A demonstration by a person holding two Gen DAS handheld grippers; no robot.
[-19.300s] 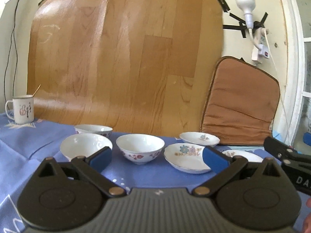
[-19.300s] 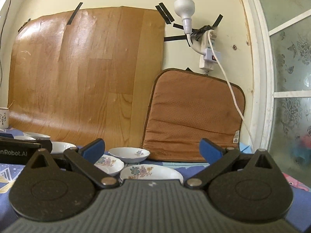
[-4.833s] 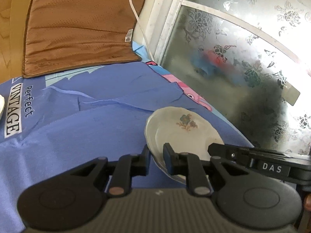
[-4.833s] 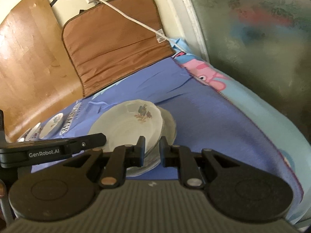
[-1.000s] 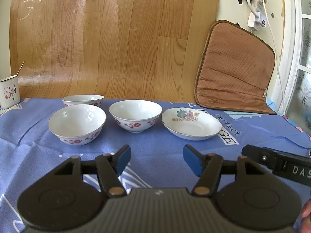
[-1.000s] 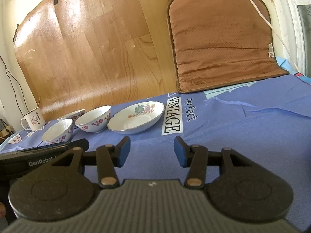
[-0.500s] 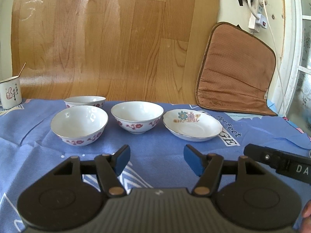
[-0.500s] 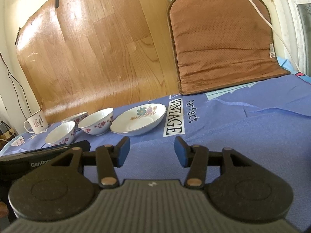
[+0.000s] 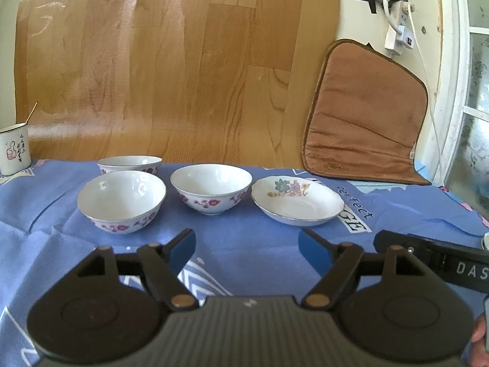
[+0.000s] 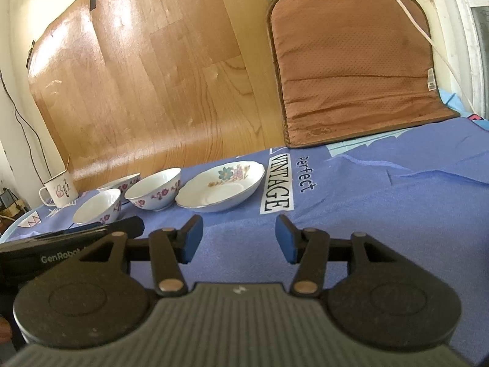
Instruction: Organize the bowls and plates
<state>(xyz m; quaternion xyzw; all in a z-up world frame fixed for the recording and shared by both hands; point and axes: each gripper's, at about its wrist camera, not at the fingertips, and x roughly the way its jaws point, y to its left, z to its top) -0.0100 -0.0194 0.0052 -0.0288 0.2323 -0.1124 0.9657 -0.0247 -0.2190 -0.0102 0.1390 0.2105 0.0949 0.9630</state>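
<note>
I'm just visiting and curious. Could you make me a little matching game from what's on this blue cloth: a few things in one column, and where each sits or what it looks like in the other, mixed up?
Things:
1. mug
2. flowered plate
3. brown cushion
4. back bowl

Descriptions:
A. leans against the wall at the right
B. partly hidden behind the nearest bowl
C. stands at the far left with a thin stick in it
D. shallow, with a blue and purple flower painted inside

Pairs: 1-C, 2-D, 3-A, 4-B
</note>
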